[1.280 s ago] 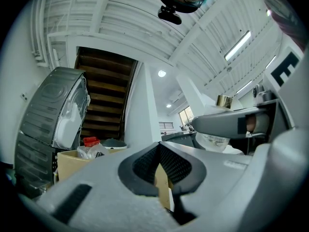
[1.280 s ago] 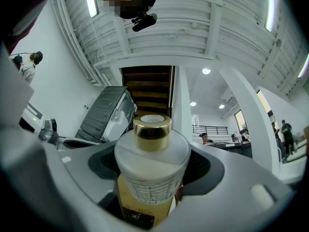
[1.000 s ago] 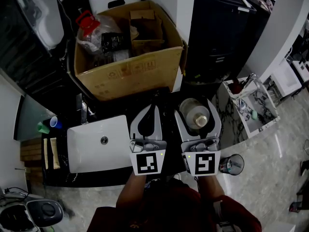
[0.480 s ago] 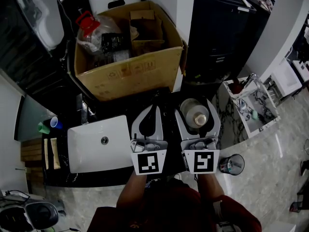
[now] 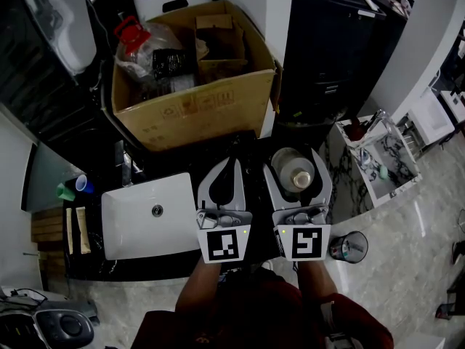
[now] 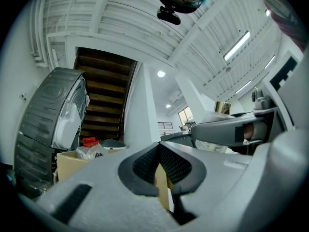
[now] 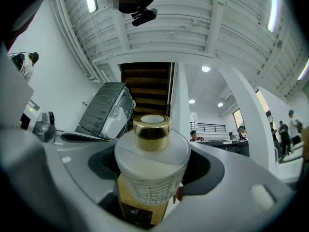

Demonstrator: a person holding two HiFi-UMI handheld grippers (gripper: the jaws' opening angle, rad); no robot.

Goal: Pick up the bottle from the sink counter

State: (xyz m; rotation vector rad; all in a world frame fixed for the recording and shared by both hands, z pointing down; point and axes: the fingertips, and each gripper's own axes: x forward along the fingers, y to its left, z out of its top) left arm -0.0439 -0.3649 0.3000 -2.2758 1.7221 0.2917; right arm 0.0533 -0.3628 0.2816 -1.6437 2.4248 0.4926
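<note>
Right hand-held gripper (image 5: 294, 157): jaws spread wide and clamped on the bottle (image 7: 152, 158), which stands upright between the pads, gold cap up, over the dark surface (image 5: 251, 151) right of the white sink (image 5: 138, 227). Left hand-held gripper (image 5: 234, 164): jaws pressed together, empty, just beside the right one.

An open cardboard box (image 5: 192, 115) is filled with clutter, a red-capped plastic jug (image 5: 134, 46) included; a blue cup (image 5: 83, 185) is seen well apart.
</note>
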